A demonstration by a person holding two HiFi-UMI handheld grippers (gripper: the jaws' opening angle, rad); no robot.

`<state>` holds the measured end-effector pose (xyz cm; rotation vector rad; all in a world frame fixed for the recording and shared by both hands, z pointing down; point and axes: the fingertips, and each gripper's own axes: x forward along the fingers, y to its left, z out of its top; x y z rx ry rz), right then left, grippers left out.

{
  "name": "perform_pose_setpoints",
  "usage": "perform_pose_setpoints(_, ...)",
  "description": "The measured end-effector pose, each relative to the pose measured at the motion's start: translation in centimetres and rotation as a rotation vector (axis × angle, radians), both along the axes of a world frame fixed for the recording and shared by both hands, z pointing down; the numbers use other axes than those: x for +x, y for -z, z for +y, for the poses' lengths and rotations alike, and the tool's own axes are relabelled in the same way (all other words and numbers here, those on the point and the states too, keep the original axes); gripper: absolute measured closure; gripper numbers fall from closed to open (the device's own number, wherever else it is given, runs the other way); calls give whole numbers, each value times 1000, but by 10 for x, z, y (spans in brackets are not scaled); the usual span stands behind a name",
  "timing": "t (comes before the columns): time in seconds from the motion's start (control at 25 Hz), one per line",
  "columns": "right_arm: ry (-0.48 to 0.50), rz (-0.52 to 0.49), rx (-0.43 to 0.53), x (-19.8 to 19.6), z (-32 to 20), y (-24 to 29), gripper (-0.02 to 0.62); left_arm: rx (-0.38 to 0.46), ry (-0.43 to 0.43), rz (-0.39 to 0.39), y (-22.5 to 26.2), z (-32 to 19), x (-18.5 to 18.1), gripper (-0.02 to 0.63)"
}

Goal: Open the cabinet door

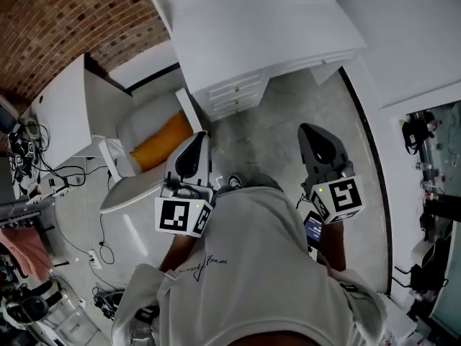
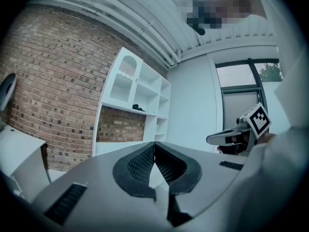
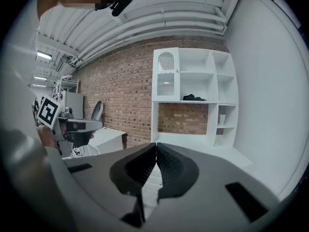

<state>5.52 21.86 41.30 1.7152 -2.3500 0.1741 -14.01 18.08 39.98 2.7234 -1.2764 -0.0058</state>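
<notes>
left gripper [image 2: 154, 145] closed, empty, right gripper [image 3: 156, 145] closed, empty

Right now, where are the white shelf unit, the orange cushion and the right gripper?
white shelf unit [image 3: 165, 76], right gripper view, on its closed upper-left door.
orange cushion [image 1: 162, 141], head view, on its middle.
right gripper [image 1: 308, 130], head view, at its shut fingertips.

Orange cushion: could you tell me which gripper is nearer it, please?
Left. The left gripper is right beside the cushion; the right gripper is well away, across the floor.
</notes>
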Motion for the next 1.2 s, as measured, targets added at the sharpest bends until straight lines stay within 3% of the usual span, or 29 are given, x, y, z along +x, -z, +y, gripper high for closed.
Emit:
perform_pose_setpoints(0.28,27,4,-11,27,-54,-2,571,-38,60,15,-11,-45,9,589)
perform_pose_setpoints(0.48,68,-3,10,54,-124,0,571,-35,115,34,-12,-103,30,589)
perform_pose_setpoints(0.8,228,-8,28,85,-250,13,571,8,239,13,10,-206,73,589)
perform_pose_setpoints(0.96,325,5,23,95,-301,13,571,3,286,18,12,-248,97,589)
perform_pose_setpoints(1.2,402,-52,-5,105,-358,6,571,-36,346,30,8,-287,128,589)
